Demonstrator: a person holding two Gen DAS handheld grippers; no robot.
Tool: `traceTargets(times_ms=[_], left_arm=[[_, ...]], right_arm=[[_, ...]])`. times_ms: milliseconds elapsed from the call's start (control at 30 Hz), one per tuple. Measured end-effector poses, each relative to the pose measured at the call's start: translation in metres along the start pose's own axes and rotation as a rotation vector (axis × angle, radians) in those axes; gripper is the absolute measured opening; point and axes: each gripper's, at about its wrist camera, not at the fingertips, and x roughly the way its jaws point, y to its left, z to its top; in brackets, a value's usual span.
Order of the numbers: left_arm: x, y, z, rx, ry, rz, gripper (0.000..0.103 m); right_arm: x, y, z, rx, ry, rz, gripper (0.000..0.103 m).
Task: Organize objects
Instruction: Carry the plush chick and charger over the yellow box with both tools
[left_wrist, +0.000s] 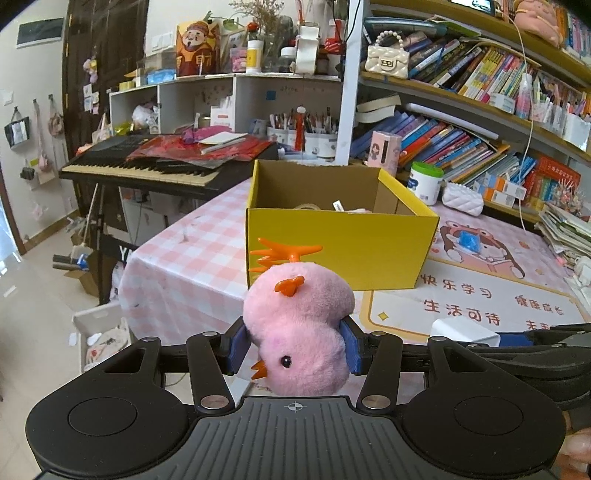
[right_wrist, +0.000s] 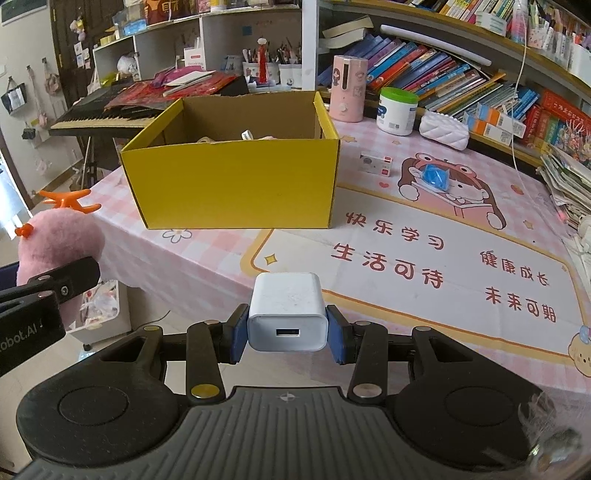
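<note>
My left gripper (left_wrist: 294, 345) is shut on a pink plush chick (left_wrist: 299, 325) with orange feet, held above the table's near edge in front of the open yellow cardboard box (left_wrist: 340, 236). My right gripper (right_wrist: 288, 334) is shut on a white USB charger block (right_wrist: 287, 312), held above the table's front part, short of the box (right_wrist: 232, 181). The chick also shows at the left edge of the right wrist view (right_wrist: 59, 240), and the charger at the right of the left wrist view (left_wrist: 463, 330). The box holds a few small items, mostly hidden by its walls.
On the pink table mat (right_wrist: 424, 258) lie a blue object (right_wrist: 436, 177) and a small white box (right_wrist: 376, 164). A white jar (right_wrist: 397, 110), pink dispenser (right_wrist: 347, 88) and white pouch (right_wrist: 443, 129) stand behind. A keyboard (left_wrist: 140, 166) sits left; bookshelves (left_wrist: 480, 85) right.
</note>
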Motion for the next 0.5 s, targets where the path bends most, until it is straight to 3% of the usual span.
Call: traceTargets(times_ms=[500], left_arm=[[0.0061,-0.0034,0.0054,-0.011,-0.002,0.005,0.049]], right_arm=[[0.0057,-0.0059,0.0089,-0.009,-0.004,0.014,0.040]])
